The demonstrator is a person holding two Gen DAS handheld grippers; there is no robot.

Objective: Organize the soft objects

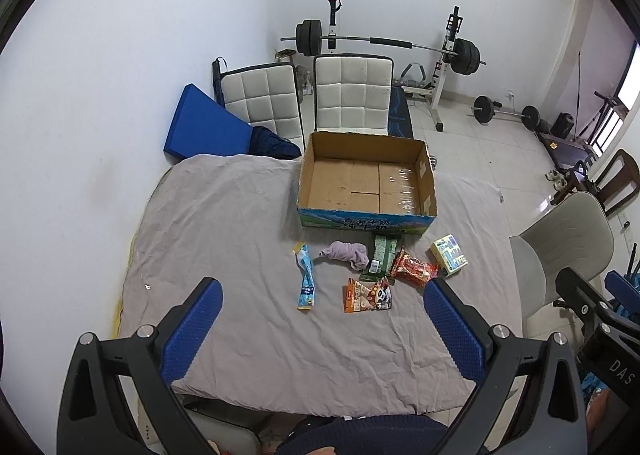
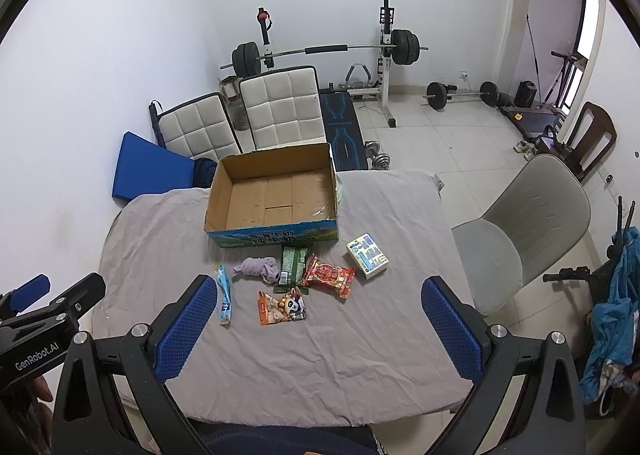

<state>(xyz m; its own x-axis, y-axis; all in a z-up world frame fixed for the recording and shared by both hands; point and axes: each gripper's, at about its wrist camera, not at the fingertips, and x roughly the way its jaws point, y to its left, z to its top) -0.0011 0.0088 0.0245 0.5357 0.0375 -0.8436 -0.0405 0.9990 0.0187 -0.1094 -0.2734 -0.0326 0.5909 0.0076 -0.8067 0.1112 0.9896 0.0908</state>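
Observation:
An empty cardboard box (image 1: 426, 172) (image 2: 224, 191) stands at the far side of a table under a grey cloth (image 1: 224, 239) (image 2: 320, 351). In front of it lie a blue tube pack (image 1: 306, 281) (image 2: 224, 293), a lilac cloth bundle (image 1: 347, 253) (image 2: 258, 268), a green packet (image 1: 379, 258) (image 2: 292, 265), a red snack bag (image 1: 412, 268) (image 2: 329, 274), an orange panda bag (image 1: 368, 295) (image 2: 282, 307) and a small white-blue carton (image 1: 449, 254) (image 2: 367, 256). My left gripper (image 1: 322, 291) and right gripper (image 2: 316, 291) are both open and empty, held above the table's near half.
A grey chair (image 2: 520, 239) stands right of the table. Two white padded chairs (image 1: 352, 91) and a blue pad (image 1: 204, 127) are behind it. A barbell rack (image 1: 384, 43) and weights fill the back of the room. Blue clothes (image 2: 616, 311) hang at far right.

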